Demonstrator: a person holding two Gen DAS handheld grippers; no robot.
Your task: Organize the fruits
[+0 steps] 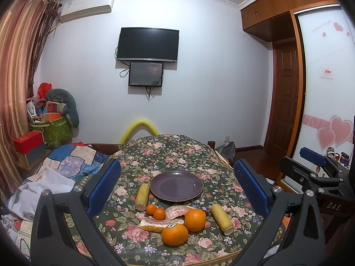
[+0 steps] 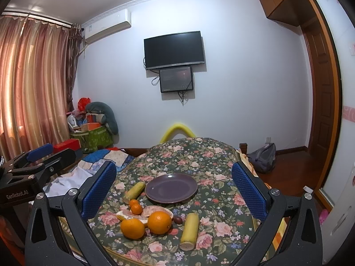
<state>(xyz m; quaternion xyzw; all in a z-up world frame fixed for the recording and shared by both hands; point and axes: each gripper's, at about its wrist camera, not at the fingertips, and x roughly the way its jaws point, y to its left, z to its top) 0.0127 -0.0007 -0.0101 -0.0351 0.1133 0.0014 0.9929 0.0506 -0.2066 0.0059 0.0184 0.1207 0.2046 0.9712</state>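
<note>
**Two readable markings, both on the hand-held grippers**

In the left wrist view we read "DAS" in pale letters on the dark body of the right hand-held gripper (image 1: 310,158) at the frame's right edge. In the right wrist view we read "GenRobot.AI" on the black body of the left hand-held gripper (image 2: 41,151) at the left edge. We saw a sticker on the near orange (image 1: 174,234), cursive script on the wardrobe door (image 1: 321,110) and a label on the air conditioner (image 1: 87,6), all too small to read.
</note>
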